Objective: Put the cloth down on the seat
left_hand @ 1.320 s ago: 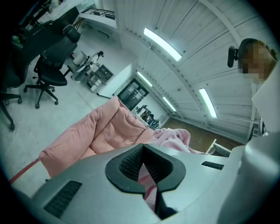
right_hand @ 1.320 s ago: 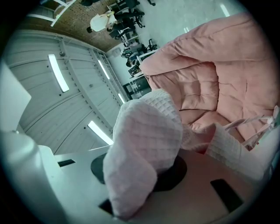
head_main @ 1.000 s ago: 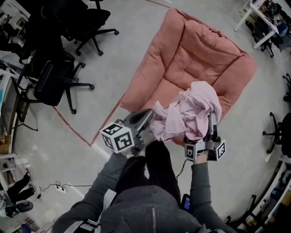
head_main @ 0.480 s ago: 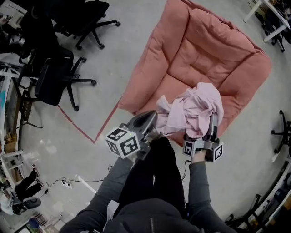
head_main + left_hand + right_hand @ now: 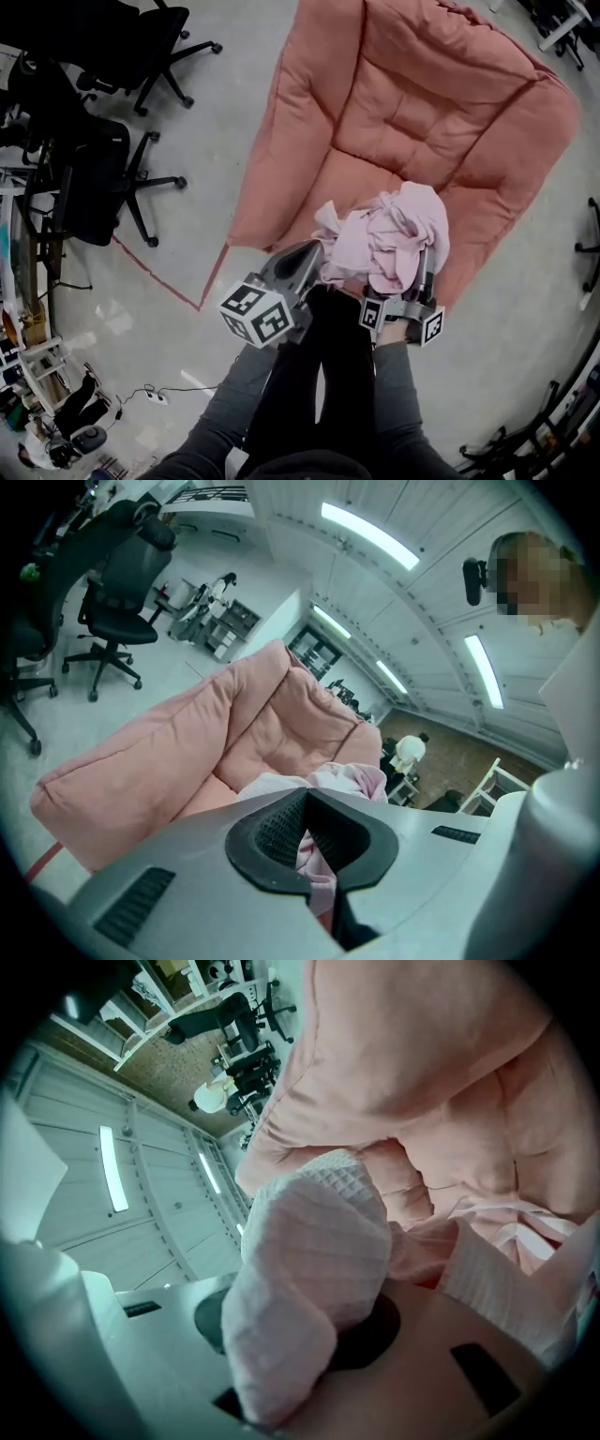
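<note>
L tongs (image 5: 313,261), R tongs (image 5: 427,275) pinch cloth (image 5: 389,234); long axis spans them, over seat (image 5: 422,103) front.

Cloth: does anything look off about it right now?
Nothing is damaged or dropped. The pink cloth is a crumpled wad, clamped by the left gripper and the right gripper over the front edge of the seat. One fold drapes over the right jaws.

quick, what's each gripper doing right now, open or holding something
left hand-held gripper: closed on the cloth.
right hand-held gripper: closed on the same cloth.
</note>
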Demonstrator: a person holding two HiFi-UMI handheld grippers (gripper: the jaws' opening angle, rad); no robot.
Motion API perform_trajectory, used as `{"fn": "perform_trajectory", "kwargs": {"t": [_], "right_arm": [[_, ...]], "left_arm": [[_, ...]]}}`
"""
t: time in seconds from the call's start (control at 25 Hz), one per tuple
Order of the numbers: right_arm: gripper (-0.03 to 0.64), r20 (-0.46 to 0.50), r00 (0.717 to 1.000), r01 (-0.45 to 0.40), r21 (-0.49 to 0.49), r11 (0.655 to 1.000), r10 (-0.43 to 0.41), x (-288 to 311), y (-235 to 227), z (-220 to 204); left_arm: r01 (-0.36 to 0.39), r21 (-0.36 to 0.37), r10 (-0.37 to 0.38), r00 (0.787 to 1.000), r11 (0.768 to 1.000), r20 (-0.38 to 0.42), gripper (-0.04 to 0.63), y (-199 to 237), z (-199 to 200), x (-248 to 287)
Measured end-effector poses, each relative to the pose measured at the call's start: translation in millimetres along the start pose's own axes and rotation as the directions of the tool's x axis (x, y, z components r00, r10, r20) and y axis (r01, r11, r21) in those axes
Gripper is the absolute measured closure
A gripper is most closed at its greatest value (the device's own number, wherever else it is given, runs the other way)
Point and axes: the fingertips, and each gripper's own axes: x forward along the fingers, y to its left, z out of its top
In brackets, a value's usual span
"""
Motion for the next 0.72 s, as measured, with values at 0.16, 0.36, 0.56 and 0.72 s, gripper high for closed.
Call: {"fn": "perform_trajectory", "kwargs": {"t": [0.16,0.36,0.56,0.72], "right_arm": [[0.5,0.059,0.998,0.024,-0.001,1.0,-0.024,-6.4,-35.2,15.9],[0.5,0.089,0.996,0.028,0.022,0.999,-0.029,-17.9,-70.1,24.6],[0.5,0.096,0.995,0.038,0.036,0.999,-0.042,-22.7,-111.5,27.7],[0.5,0.124,0.99,0.059,0.013,0.998,-0.06,-34.1,-138.7,34.1]], "left_arm": [[0.012,-0.003,-0.012,1.0,1.0,-0.011,0.59,10.0,-16.3,17.8],[0.012,-0.007,-0.012,0.999,1.0,-0.037,0.589,23.4,-46.9,31.7],[0.018,-0.014,-0.019,0.997,1.0,-0.069,0.59,50.0,-71.7,49.8],[0.034,-0.001,-0.034,0.994,0.999,-0.106,0.591,65.6,-88.4,60.1]]}}
